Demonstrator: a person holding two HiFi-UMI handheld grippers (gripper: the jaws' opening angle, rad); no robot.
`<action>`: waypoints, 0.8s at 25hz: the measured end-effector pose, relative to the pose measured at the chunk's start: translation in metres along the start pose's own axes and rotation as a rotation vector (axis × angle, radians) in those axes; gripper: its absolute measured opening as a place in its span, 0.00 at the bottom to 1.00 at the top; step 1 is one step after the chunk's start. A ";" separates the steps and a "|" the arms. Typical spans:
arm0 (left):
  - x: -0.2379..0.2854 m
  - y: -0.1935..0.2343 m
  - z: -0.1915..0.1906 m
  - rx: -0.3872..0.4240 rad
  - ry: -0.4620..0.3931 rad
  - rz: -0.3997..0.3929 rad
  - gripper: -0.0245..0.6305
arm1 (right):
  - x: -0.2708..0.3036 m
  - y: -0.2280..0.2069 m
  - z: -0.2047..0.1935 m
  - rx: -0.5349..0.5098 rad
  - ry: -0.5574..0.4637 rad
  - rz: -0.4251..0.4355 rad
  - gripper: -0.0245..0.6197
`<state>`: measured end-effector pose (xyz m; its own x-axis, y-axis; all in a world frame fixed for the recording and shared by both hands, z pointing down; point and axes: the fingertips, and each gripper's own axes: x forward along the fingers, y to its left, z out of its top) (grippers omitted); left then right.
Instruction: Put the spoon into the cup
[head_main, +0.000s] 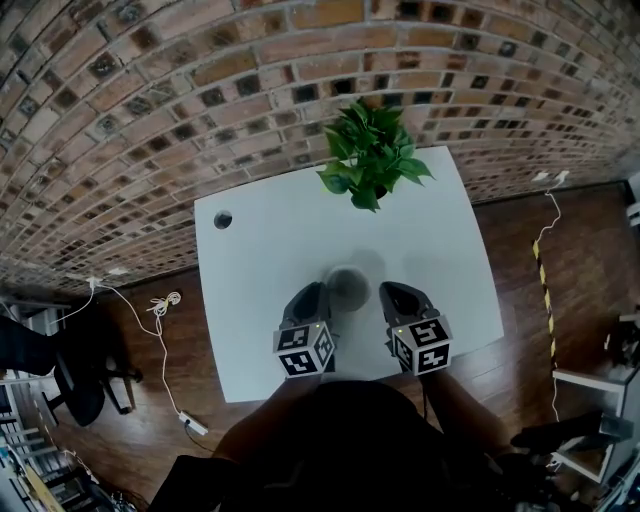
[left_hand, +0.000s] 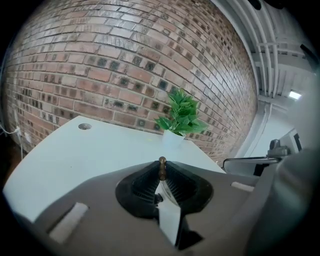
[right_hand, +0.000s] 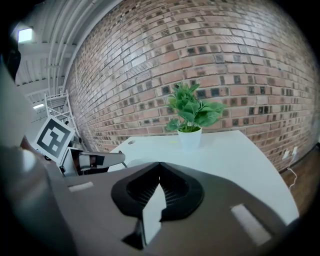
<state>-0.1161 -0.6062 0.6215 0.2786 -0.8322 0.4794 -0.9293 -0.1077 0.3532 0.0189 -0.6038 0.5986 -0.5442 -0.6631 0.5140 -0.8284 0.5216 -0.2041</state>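
A grey cup (head_main: 347, 288) stands on the white table (head_main: 280, 240) between my two grippers. My left gripper (head_main: 320, 293) is just left of the cup. In the left gripper view the left gripper (left_hand: 162, 163) is shut on a thin bronze spoon (left_hand: 162, 169), whose knobbed end pokes up between the jaw tips. The rest of the spoon is hidden. My right gripper (head_main: 386, 292) sits just right of the cup. In the right gripper view the right gripper (right_hand: 160, 166) has its jaws together with nothing between them.
A potted green plant (head_main: 370, 155) in a white pot (right_hand: 190, 138) stands at the far side of the table by the brick wall. A round cable hole (head_main: 222, 219) is at the far left corner. Cables lie on the wooden floor (head_main: 160, 310) to the left.
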 end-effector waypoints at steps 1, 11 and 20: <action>0.000 0.000 0.000 0.001 -0.001 0.001 0.09 | -0.001 0.001 -0.001 0.002 0.001 0.004 0.05; 0.000 0.003 -0.002 0.025 0.009 0.028 0.10 | -0.006 0.005 0.003 -0.015 -0.009 0.022 0.05; -0.006 0.004 0.002 0.008 -0.008 0.019 0.23 | -0.018 0.001 0.004 -0.021 -0.026 -0.001 0.05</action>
<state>-0.1219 -0.6027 0.6188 0.2587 -0.8387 0.4793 -0.9365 -0.0962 0.3371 0.0280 -0.5933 0.5859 -0.5464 -0.6773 0.4926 -0.8264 0.5316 -0.1857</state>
